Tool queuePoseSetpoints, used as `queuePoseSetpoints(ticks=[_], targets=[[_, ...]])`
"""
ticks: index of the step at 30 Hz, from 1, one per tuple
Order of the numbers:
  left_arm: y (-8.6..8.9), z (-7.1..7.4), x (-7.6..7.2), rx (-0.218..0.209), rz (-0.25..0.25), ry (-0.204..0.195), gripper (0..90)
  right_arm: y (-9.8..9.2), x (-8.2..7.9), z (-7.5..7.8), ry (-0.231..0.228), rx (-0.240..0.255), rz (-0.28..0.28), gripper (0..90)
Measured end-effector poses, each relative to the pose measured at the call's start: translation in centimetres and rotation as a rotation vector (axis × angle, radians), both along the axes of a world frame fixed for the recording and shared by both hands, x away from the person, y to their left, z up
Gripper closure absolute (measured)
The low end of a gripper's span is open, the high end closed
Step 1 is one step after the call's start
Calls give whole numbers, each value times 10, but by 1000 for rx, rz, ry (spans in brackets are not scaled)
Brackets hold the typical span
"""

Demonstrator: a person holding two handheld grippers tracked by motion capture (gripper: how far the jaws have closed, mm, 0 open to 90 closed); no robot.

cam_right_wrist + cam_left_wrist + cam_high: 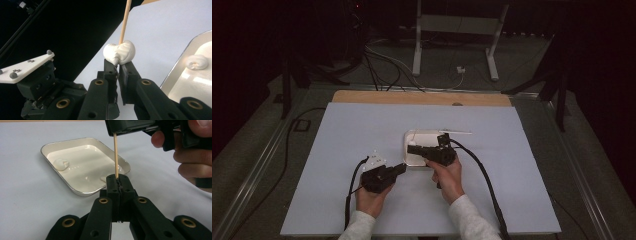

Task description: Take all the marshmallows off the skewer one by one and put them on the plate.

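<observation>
The thin wooden stick [115,155] stands almost straight up in the left gripper view, its long way running up and down. Its low end sits between the tips of the left gripper [117,181], whose jaws are pressed tight on it. Its top end meets the right gripper [132,126], held in a hand [192,160] just above.

In the right gripper view, the right gripper [119,65] has its jaws closed on a soft white marshmallow [120,53], and the stick [125,21] goes into it, leaning a little.

There is one stick. One shiny white metal tray [47,147] lies on the pale blue table cover [362,130], close by. Two white lumps [61,164] sit in the tray.
</observation>
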State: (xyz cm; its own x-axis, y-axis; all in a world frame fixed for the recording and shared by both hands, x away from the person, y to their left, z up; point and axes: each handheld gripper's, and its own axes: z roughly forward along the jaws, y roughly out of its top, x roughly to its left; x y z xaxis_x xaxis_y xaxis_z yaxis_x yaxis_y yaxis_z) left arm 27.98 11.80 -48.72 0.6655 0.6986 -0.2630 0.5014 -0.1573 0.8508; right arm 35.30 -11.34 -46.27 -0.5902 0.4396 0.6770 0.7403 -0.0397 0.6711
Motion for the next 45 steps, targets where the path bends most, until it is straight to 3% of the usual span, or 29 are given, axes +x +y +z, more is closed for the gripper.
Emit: queuePoseSetpoints(ticks=[26, 45], targets=[[-5, -4, -2, 28, 0, 20, 900, -9, 7, 3, 9, 5, -57, 842], [-9, -8, -3, 59, 15, 35, 900, -12, 16, -3, 62, 3, -91, 835]])
